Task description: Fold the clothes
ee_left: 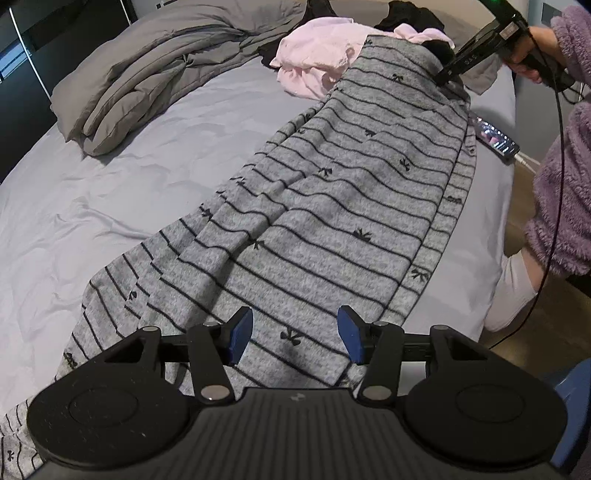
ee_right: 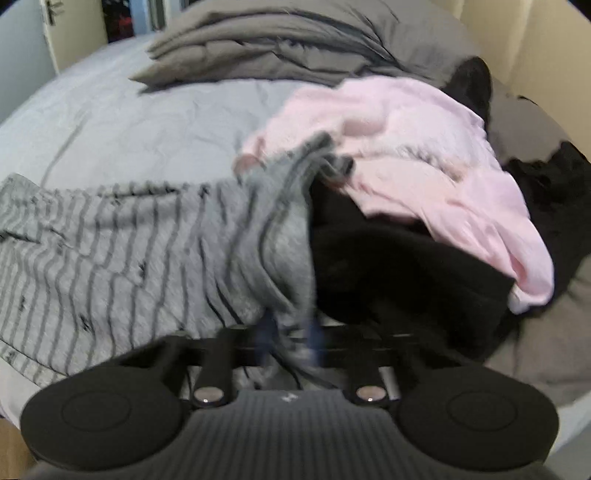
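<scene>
Left gripper (ee_left: 295, 338), left wrist view: jaws spread apart, nothing between them, poised above the near end of the cardigan (ee_left: 332, 192).

Cardigan, same view: grey, dark stripes, small bow marks. Lies stretched along the bed (ee_left: 110, 177), long axis running from these jaws away toward the right gripper (ee_left: 443, 75) at its far end. Button edge on the right side, close to the bed's edge. One side folded in lengthwise, leaving a ridge down the middle. Near end directly below and ahead of the left jaws; far end lifted slightly where the right gripper meets it.

Other items, same view: pink garment (ee_left: 314, 62) and black clothes (ee_left: 413, 16) heaped beyond the far end; grey duvet (ee_left: 166, 66) bunched at upper left; phone (ee_left: 496, 138) on the bed's right edge; purple sleeve (ee_left: 565, 166) at right.

Right gripper (ee_right: 290, 345), right wrist view (blurred): jaws drawn close together on a bunched end of the cardigan (ee_right: 129, 240), cloth rising from between them. Body of the cardigan trails left across the bed (ee_right: 129, 129). Pink garment (ee_right: 424, 166) and black clothes (ee_right: 388, 266) just beside, right of the jaws.

Judgement: each gripper stands at one end of the long axis; the left is nearer the free end, the likely next grip for a crosswise fold.
</scene>
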The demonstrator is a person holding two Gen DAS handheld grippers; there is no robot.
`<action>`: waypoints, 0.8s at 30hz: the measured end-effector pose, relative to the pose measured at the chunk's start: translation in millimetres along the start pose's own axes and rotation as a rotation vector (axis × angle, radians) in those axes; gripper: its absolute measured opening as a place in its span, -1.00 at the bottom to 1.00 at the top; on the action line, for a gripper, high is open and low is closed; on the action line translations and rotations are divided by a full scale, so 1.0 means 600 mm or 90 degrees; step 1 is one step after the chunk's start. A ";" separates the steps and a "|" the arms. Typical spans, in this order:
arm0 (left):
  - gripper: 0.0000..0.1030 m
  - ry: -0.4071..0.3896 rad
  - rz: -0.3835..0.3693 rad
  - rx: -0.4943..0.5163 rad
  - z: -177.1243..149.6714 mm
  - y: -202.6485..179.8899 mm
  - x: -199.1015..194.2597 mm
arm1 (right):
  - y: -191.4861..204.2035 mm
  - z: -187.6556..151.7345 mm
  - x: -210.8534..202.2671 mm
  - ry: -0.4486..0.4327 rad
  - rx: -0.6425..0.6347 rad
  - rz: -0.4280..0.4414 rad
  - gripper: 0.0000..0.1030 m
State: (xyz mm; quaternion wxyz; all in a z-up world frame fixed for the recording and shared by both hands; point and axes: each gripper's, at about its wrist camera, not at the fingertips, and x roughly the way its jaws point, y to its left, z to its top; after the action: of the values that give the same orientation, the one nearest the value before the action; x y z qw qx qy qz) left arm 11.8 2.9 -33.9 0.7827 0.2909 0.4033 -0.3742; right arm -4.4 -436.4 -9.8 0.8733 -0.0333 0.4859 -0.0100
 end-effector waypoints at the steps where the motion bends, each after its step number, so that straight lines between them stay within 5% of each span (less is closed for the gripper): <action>1: -0.05 0.001 0.001 0.003 -0.001 -0.001 0.001 | -0.001 -0.001 -0.004 -0.004 0.004 0.004 -0.80; 13: -0.05 -0.021 0.007 -0.055 0.018 0.016 -0.013 | 0.069 0.047 -0.069 -0.034 0.048 0.119 -0.86; 24: -0.06 -0.057 -0.039 -0.323 -0.011 0.116 -0.035 | 0.283 0.137 -0.068 -0.042 -0.015 0.222 -0.87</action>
State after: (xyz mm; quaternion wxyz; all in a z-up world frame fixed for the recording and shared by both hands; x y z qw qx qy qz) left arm 57.9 53.6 -8.5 0.8362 0.0557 0.4578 -0.2969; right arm 41.1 -261.1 56.5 0.8766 0.0410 0.4557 0.1487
